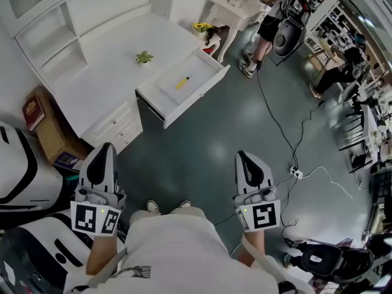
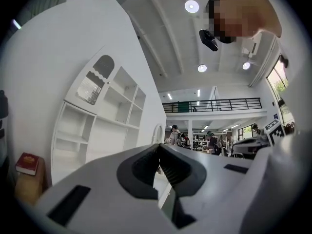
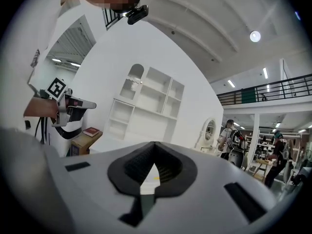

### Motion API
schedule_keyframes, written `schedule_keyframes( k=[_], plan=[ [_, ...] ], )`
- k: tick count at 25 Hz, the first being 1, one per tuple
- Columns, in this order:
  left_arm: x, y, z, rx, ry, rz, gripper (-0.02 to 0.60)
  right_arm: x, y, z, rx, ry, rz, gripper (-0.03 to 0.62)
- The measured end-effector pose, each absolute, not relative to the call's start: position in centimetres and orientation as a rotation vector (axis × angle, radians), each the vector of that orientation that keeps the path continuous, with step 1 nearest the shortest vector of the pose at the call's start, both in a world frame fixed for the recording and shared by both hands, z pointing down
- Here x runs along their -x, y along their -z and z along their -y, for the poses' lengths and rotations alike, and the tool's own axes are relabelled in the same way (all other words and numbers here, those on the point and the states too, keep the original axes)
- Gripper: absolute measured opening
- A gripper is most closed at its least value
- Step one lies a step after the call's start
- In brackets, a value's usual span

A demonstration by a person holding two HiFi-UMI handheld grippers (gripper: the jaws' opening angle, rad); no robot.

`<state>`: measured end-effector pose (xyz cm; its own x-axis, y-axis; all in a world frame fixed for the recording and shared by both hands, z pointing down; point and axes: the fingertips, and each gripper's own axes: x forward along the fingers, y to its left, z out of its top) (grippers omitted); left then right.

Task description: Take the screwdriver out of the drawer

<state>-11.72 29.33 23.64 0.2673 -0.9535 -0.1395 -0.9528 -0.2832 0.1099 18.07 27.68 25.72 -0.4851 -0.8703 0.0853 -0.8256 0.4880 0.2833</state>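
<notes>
A yellow screwdriver (image 1: 182,82) lies in the open white drawer (image 1: 202,84), which is pulled out from the white desk (image 1: 110,84) at the top of the head view. Both grippers hang well short of it, low in the picture over the grey floor. My left gripper (image 1: 106,146) is shut with nothing in it, and in its own view the left gripper (image 2: 159,147) shows its jaws meeting at the tip. My right gripper (image 1: 242,155) is shut and empty too, and the right gripper (image 3: 155,144) faces the desk in its own view.
A small green plant (image 1: 144,57) stands on the desk top. A cardboard box with a red book (image 1: 33,111) sits left of the desk. A cable and power strip (image 1: 296,173) lie on the floor at the right. People and chairs (image 1: 263,23) are beyond the desk.
</notes>
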Motion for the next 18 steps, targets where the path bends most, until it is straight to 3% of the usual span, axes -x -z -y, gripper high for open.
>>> schedule_keyframes(
  k=[15, 18],
  plan=[
    [5.1, -24.1, -29.6, -2.491, 0.230, 1.895, 0.015, -24.2, -25.8, -28.1, -1.429, 0.386, 2.544, 0.008],
    [3.6, -24.2, -29.7, -2.483, 0.228, 1.905, 0.015, -25.9, -26.1, -27.9, -1.414, 0.364, 2.560, 0.106]
  ],
)
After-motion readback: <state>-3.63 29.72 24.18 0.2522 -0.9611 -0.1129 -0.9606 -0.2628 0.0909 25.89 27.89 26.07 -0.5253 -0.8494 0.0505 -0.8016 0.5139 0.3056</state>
